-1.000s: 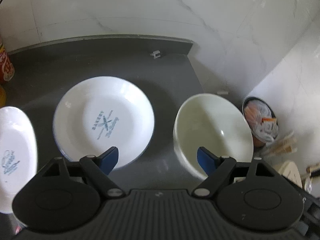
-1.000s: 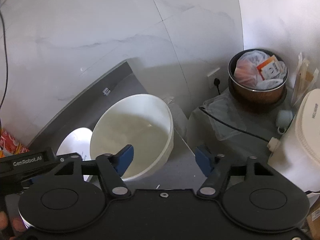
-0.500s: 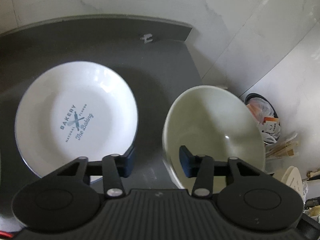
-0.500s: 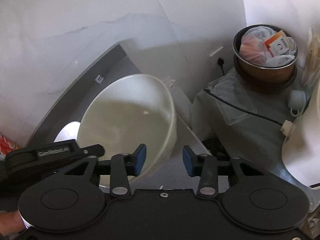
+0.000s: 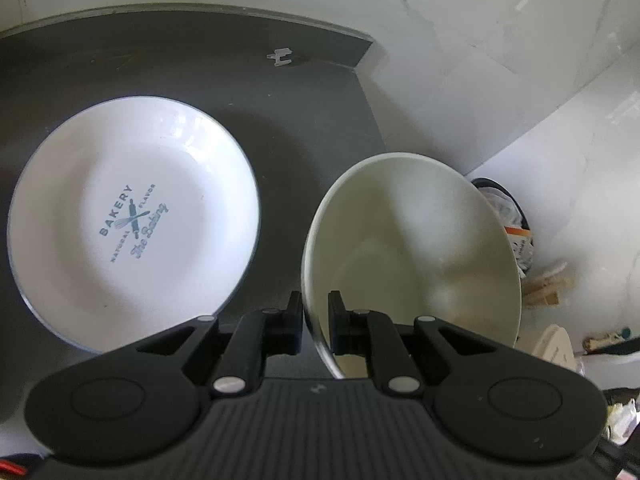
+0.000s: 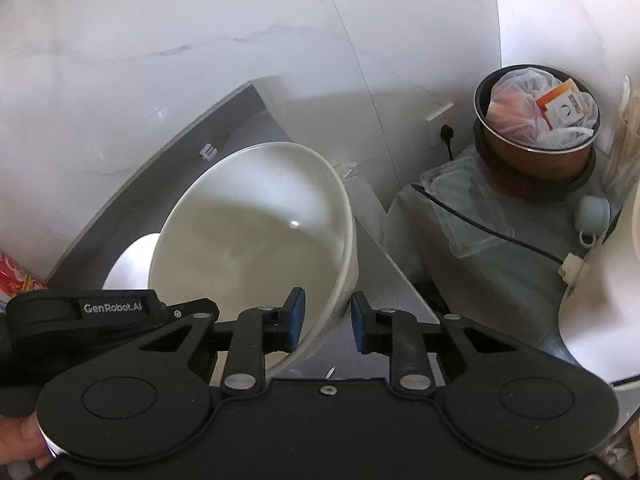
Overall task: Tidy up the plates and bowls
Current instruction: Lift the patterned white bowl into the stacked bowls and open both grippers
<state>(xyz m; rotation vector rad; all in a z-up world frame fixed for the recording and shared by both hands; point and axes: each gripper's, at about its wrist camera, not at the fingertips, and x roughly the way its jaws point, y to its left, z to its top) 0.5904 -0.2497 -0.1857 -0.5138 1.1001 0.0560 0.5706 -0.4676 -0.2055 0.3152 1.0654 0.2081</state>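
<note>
Two hand-held grippers work one bowl (image 5: 416,248), which sits at the right end of the dark counter (image 5: 200,64), about 3 o'clock from the bakery plate (image 5: 132,216). The left hand-held gripper (image 5: 314,322) pinches the bowl's near-left rim, one finger inside, one outside. The right hand-held gripper (image 6: 326,320) straddles the right wall, nearly closed; whether its pads press the wall I cannot tell. To do the lift well, I judge both grips should be firm before raising, the rim kept level, and the path kept clear of the counter edge.

Only the left view shows the plate's print and rim. Only the right view shows the lined pot (image 6: 536,120), a black cable (image 6: 492,224) at 2 o'clock, and the left gripper's body against the bowl.
</note>
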